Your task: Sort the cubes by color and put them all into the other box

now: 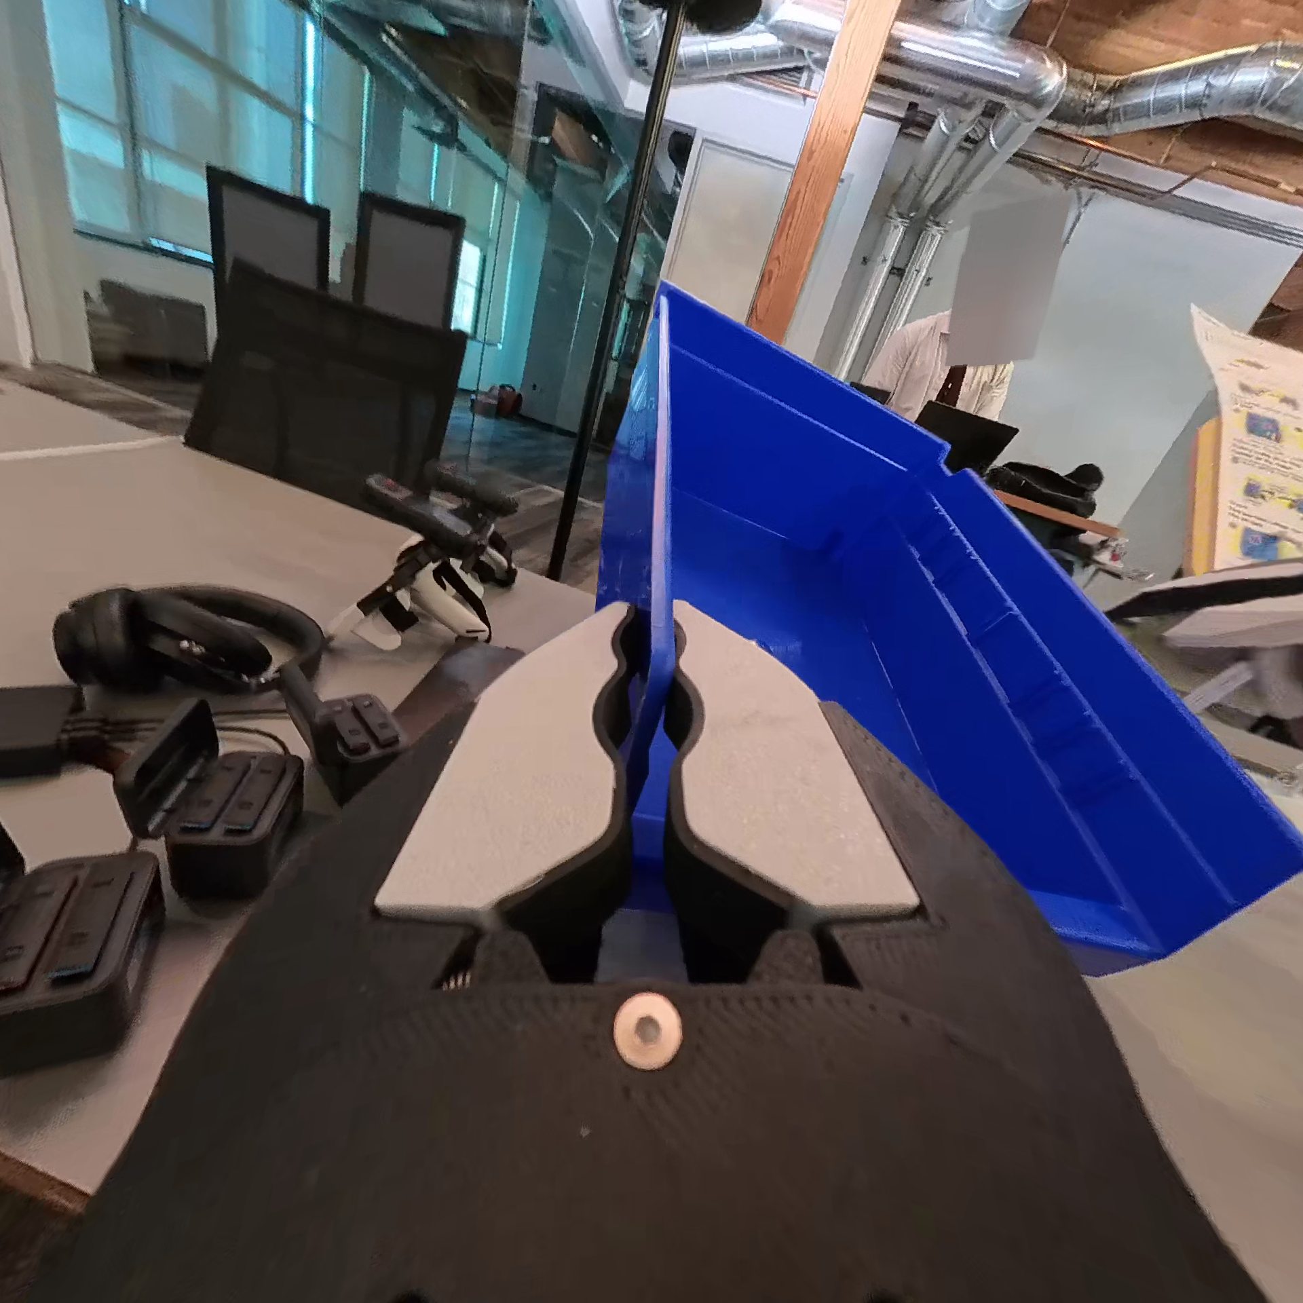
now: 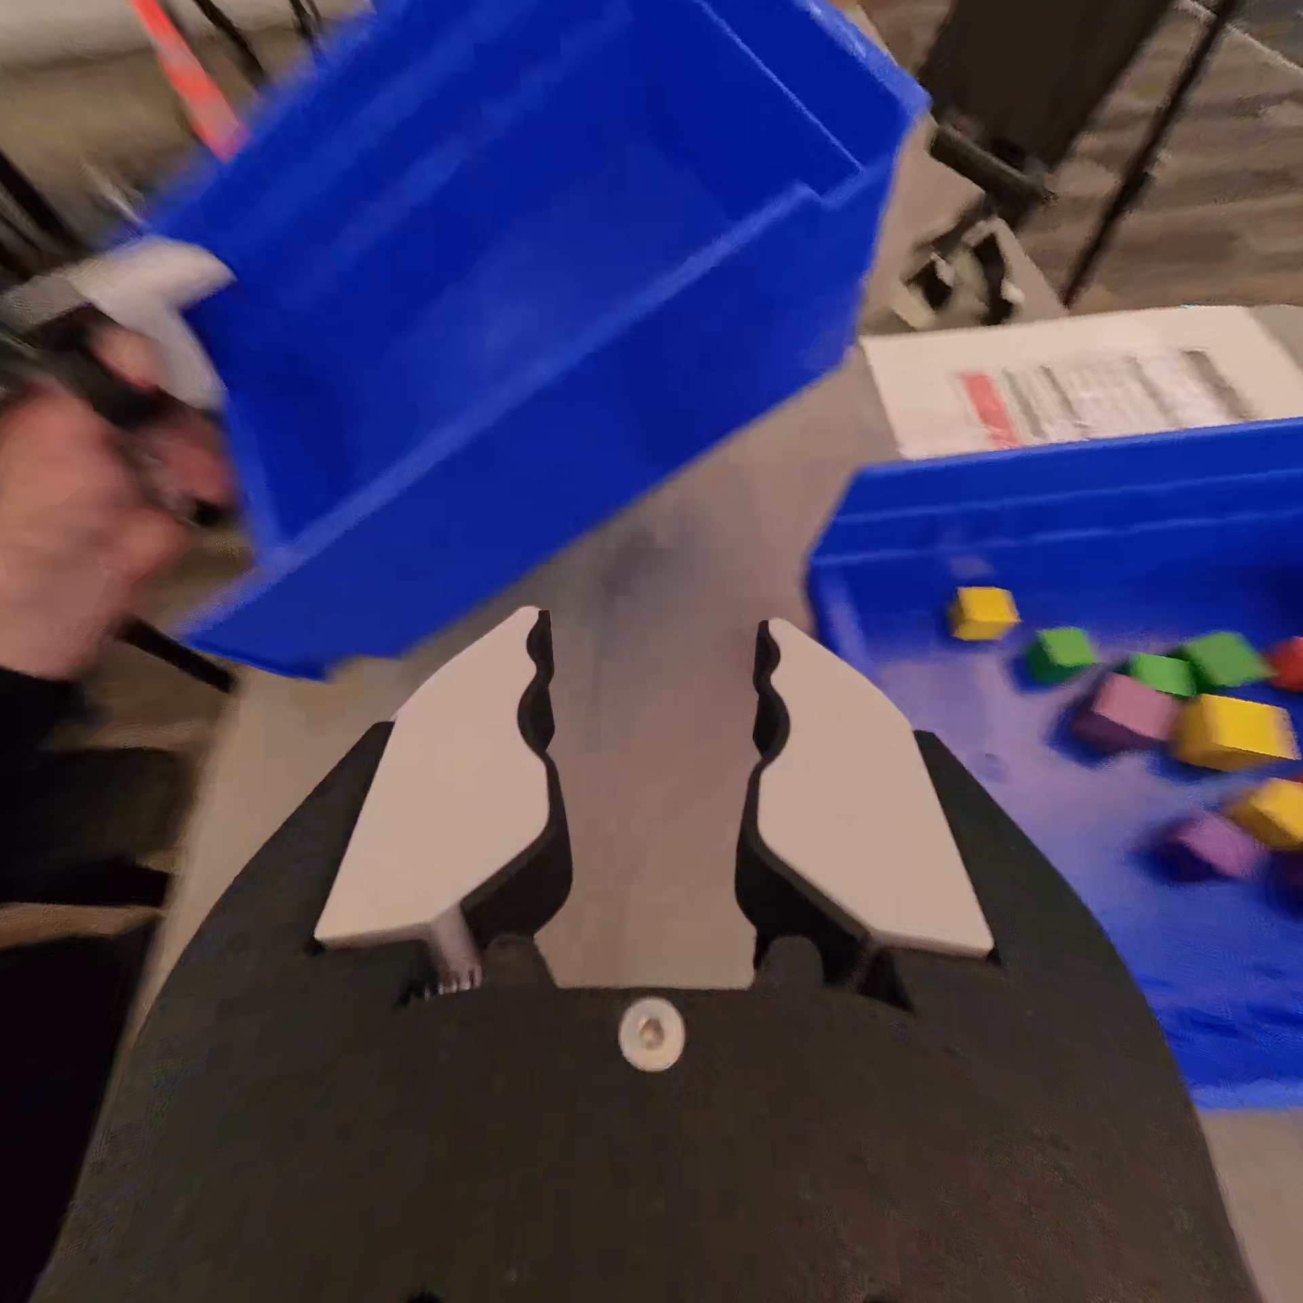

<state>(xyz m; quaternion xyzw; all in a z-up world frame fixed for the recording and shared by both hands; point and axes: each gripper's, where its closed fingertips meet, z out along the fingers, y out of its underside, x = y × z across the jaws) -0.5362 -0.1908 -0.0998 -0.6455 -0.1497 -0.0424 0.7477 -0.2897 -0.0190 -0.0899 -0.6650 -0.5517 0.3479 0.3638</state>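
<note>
My left gripper (image 1: pixel 652 634) is shut on the side wall of an empty blue box (image 1: pixel 881 599) and holds it tilted above the table. The same box (image 2: pixel 508 303) shows in the right wrist view at upper left, lifted and tilted, with the left gripper (image 2: pixel 151 310) and a hand on its left wall. My right gripper (image 2: pixel 654 624) is open and empty over the grey table (image 2: pixel 656 775). A second blue box (image 2: pixel 1057 522) lies at the right with several cubes in it: yellow (image 2: pixel 982 613), green (image 2: pixel 1061 656), purple (image 2: pixel 1128 712) and a red one at the edge.
Black headphones (image 1: pixel 176 634), small black cases (image 1: pixel 218 804) and a handheld device (image 1: pixel 437 564) lie on the table at the left. A black pole (image 1: pixel 620 296) stands behind the box. A printed sheet (image 2: pixel 1072 381) lies beyond the cube box. A person sits at the far right. About 30 cm separates my left fingertips from my right.
</note>
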